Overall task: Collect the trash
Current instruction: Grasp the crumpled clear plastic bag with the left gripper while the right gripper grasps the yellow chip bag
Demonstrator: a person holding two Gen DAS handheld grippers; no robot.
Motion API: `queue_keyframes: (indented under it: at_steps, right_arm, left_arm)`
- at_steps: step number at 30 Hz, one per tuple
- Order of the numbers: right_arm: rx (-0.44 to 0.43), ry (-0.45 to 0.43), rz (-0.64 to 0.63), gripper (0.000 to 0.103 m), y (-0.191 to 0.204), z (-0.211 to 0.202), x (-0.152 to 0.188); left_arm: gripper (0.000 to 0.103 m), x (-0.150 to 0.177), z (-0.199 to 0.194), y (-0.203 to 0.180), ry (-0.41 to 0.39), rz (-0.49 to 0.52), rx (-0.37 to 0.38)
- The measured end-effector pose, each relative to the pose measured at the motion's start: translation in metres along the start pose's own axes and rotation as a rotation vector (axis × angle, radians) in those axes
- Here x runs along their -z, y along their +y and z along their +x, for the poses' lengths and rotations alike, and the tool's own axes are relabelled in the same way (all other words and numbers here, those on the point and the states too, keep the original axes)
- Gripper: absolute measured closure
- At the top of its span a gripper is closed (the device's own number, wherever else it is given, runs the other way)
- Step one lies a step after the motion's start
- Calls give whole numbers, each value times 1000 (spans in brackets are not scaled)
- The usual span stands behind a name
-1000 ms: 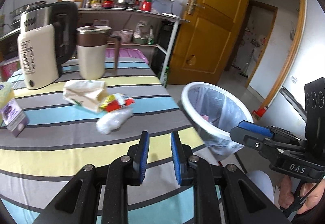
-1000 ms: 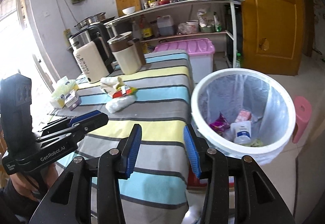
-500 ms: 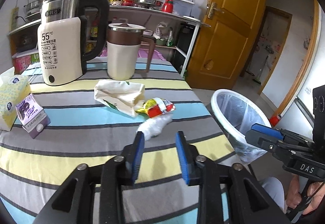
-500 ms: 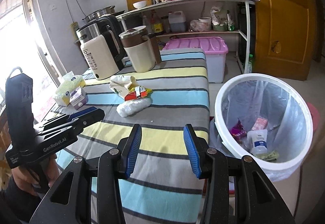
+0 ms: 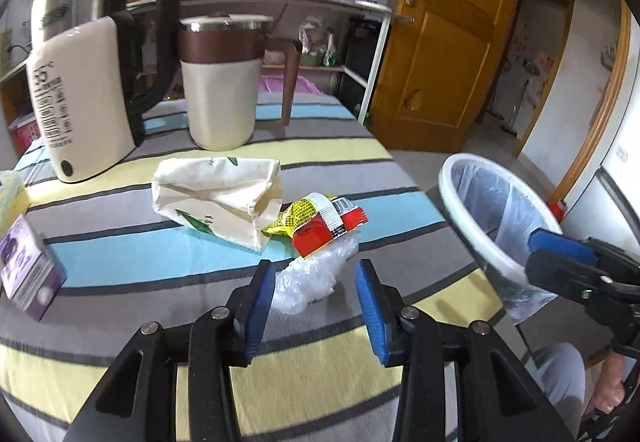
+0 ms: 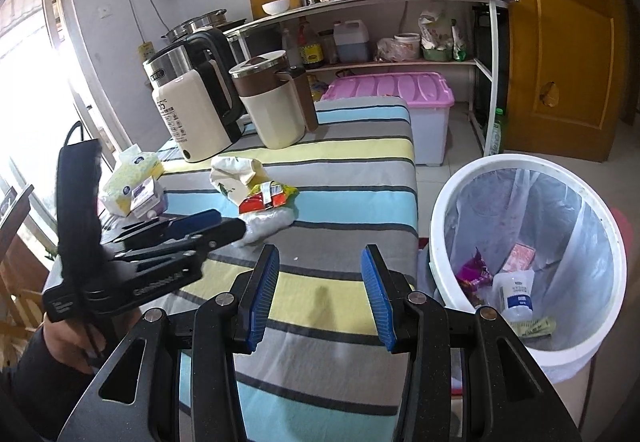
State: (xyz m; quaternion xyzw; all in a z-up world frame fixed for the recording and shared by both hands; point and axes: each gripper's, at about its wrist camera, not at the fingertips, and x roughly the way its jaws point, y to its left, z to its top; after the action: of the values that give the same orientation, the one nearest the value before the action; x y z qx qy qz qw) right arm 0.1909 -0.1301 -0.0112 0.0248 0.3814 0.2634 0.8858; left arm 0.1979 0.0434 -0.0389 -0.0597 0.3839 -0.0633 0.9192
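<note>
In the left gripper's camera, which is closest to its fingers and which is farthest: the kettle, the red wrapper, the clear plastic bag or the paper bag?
From the left gripper:
1. Clear plastic bag, right between the fingers.
2. Red wrapper, just behind it, partly on top of it.
3. Paper bag, farther back, to the left.
4. Kettle, far back left.

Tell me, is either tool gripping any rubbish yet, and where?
Neither. The left tool is open around the crumpled clear plastic, not closed on it. The right tool is open and empty.
</note>
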Motion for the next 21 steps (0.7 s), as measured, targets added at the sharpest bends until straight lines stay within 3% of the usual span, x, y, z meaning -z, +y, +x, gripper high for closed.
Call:
queue_keyframes:
  at_steps: [7, 9, 21]
  right_arm:
    - [5, 9, 11, 59, -6, 9, -3]
    - [5, 12, 12, 59, -7, 11, -3]
    - [-25, 32, -19, 59, 13, 21, -6]
  left_arm:
    - [61, -1, 20, 0, 58, 14, 1]
    - [71, 0, 19, -2, 62, 19, 5]
    - [73, 35, -23, 10, 47, -35, 55]
